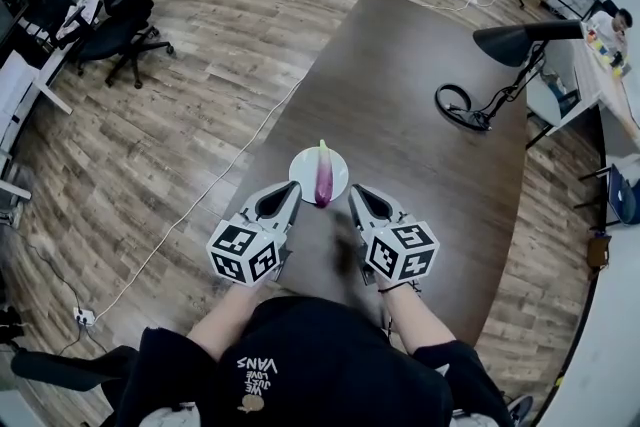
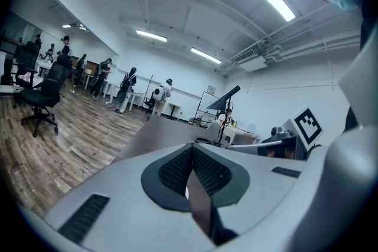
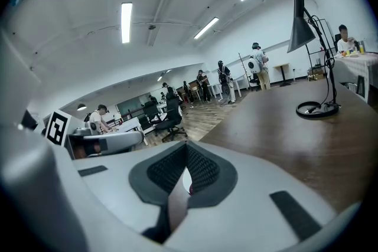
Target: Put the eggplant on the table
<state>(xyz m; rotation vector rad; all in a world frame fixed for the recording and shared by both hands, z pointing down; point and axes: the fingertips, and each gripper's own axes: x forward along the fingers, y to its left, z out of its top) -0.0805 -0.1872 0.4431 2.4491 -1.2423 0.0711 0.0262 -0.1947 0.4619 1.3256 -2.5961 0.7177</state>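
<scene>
A purple eggplant (image 1: 323, 177) with a pale green stem end lies on a small white plate (image 1: 303, 170) on the dark brown table (image 1: 400, 95). My left gripper (image 1: 291, 190) (image 2: 191, 150) sits just left of the plate's near edge, shut and holding nothing. On the other side, my right gripper (image 1: 358, 195) (image 3: 186, 147) is just right of the plate and is also shut and empty. Both point away from me toward the plate. In the gripper views the jaws block the plate, apart from thin slivers in the gap between the pads.
A black desk lamp (image 1: 510, 40) with a round base (image 1: 455, 103) stands at the table's far right. Office chairs (image 1: 120, 5) and desks are on the wood floor to the left. A cable (image 1: 200, 195) runs across the floor. People stand at the room's far end.
</scene>
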